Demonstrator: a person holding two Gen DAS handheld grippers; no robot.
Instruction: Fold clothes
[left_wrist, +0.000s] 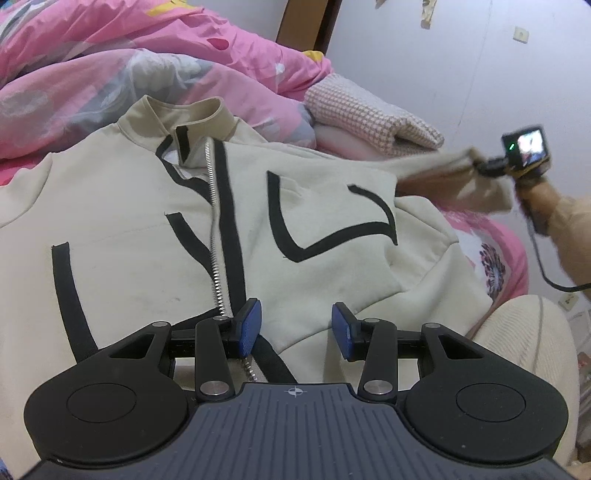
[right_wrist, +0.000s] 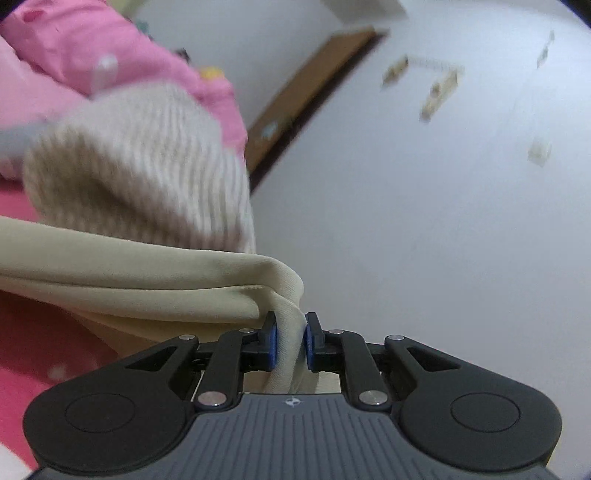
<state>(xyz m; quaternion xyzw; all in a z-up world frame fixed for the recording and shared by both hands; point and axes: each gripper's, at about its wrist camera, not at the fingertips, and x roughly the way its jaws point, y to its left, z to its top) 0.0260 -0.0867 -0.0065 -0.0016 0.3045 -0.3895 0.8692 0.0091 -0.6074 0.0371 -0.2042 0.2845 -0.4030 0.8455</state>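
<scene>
Barely started, I'd say. Nearest, the left gripper (left_wrist: 296, 326) hovers partly open over the hem of the cream jacket (left_wrist: 147, 229), gripping nothing. The jacket lies face-up and zipped on the bed (left_wrist: 506, 236). Further off, the right gripper (right_wrist: 290, 341) is clamped on the sleeve (right_wrist: 147, 280), lifting it sideways. No fold made yet.

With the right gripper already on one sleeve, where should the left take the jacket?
Probably the hem just right of the zipper. It lies flat directly under the open left gripper, so come straight down over that edge. The right gripper holds the sleeve pulled out to the side.
</scene>
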